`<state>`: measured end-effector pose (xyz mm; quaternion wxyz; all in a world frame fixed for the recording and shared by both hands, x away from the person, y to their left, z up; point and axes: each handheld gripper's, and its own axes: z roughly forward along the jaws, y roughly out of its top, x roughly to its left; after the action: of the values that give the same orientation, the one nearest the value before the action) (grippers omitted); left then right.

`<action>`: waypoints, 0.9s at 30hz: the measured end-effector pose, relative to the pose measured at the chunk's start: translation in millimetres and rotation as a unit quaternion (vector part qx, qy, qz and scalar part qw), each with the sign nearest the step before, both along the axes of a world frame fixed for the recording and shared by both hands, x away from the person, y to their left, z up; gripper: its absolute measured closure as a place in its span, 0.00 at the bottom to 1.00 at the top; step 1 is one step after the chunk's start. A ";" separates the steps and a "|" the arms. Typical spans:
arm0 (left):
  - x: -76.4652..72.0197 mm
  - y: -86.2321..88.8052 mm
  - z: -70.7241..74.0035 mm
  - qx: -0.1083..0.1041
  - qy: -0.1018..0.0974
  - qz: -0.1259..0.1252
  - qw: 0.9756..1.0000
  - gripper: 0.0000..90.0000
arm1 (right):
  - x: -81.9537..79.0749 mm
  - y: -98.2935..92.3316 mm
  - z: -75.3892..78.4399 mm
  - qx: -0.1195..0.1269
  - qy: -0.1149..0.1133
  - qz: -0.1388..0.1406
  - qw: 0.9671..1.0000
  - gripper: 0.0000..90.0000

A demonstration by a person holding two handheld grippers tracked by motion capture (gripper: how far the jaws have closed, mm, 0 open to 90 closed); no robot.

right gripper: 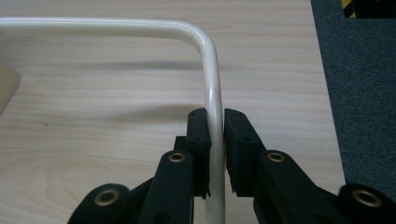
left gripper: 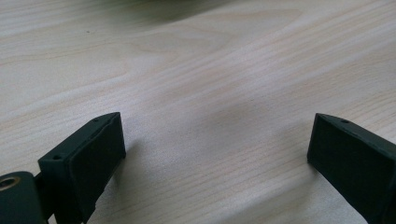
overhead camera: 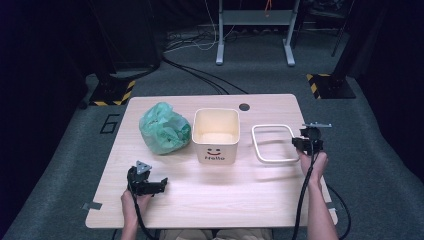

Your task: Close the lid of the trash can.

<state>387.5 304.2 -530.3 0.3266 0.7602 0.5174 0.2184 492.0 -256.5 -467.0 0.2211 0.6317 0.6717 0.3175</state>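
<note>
- The right gripper (right gripper: pixel 216 154) is clamped on the right side of a white rounded-square ring frame (overhead camera: pixel 272 143), which lies right of a cream bin marked "Hello" (overhead camera: pixel 216 135).
- The left gripper (overhead camera: pixel 156 186) rests low over the bare wooden surface (overhead camera: pixel 240 190), jaws spread wide with nothing between them.
- A crumpled green plastic bag (overhead camera: pixel 164 128) sits just left of the bin.

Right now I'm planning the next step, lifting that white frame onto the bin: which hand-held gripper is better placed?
Right. The right hand-held gripper is already shut on the white frame; the left hand-held gripper is open over bare table, across the bin.
</note>
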 end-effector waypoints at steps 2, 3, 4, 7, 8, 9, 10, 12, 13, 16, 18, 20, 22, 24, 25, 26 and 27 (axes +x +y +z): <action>0.0 0.0 0.0 0.000 0.000 0.000 1.000 0.04 | -0.2 1.2 0.7 0.000 0.000 0.002 1.000 0.90; 0.0 0.0 0.0 0.000 0.000 0.000 1.000 0.04 | -0.3 1.7 1.0 0.001 0.000 0.002 1.000 0.90; 0.0 0.0 0.0 0.000 0.000 0.000 1.000 0.04 | -0.4 1.9 1.4 0.001 -0.001 0.003 1.000 0.90; 0.0 0.0 0.0 0.000 0.000 0.000 1.000 0.04 | -0.5 2.5 3.1 0.006 -0.001 0.004 1.000 0.90; 0.0 0.0 0.0 0.000 0.000 0.000 1.000 0.04 | -0.5 3.0 4.2 0.007 -0.002 0.004 1.000 0.90; 0.0 0.0 0.0 0.000 0.000 0.000 1.000 0.04 | -0.5 3.4 5.3 0.007 -0.003 0.005 1.000 0.90; 0.0 0.0 0.0 0.000 0.000 0.000 1.000 0.04 | -0.4 3.9 6.6 0.006 -0.004 0.007 1.000 0.90; 0.0 0.0 0.0 0.000 0.000 0.000 1.000 0.04 | -0.5 5.5 9.5 0.006 -0.006 0.008 1.000 0.90; 0.0 0.0 0.0 0.000 0.000 0.000 1.000 0.04 | -0.6 6.2 10.9 0.005 -0.006 0.010 1.000 0.90; -0.1 -0.1 -0.1 -0.001 0.000 0.001 1.000 0.04 | -0.8 8.3 14.7 0.005 -0.009 0.013 1.000 0.90; -0.1 -0.1 0.0 -0.001 0.000 0.001 1.000 0.04 | -0.7 9.5 17.1 0.006 -0.010 0.015 1.000 0.90; -0.1 -0.1 0.0 -0.001 0.000 0.001 1.000 0.04 | -0.9 11.0 19.4 0.003 -0.012 0.016 1.000 0.90; -0.1 -0.1 -0.1 -0.001 0.000 0.001 1.000 0.04 | -0.7 11.9 20.8 0.005 -0.011 0.017 1.000 0.90; -0.1 -0.1 0.0 -0.001 0.000 0.001 1.000 0.04 | -0.4 12.3 22.0 0.006 -0.011 0.018 1.000 0.90; -0.1 -0.1 -0.1 -0.001 0.000 0.001 1.000 0.04 | -0.3 12.6 22.9 0.006 -0.011 0.019 1.000 0.90; -0.1 -0.1 -0.1 -0.001 -0.001 0.001 1.000 0.04 | -0.2 12.8 23.7 0.006 -0.012 0.019 1.000 0.90; -0.1 -0.1 -0.1 -0.001 -0.001 0.001 1.000 0.04 | -0.2 13.1 24.7 0.006 -0.013 0.020 1.000 0.90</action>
<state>387.5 304.2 -530.4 0.3276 0.7594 0.5179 0.2186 491.9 -243.4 -442.3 0.2195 0.6155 0.6795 0.3336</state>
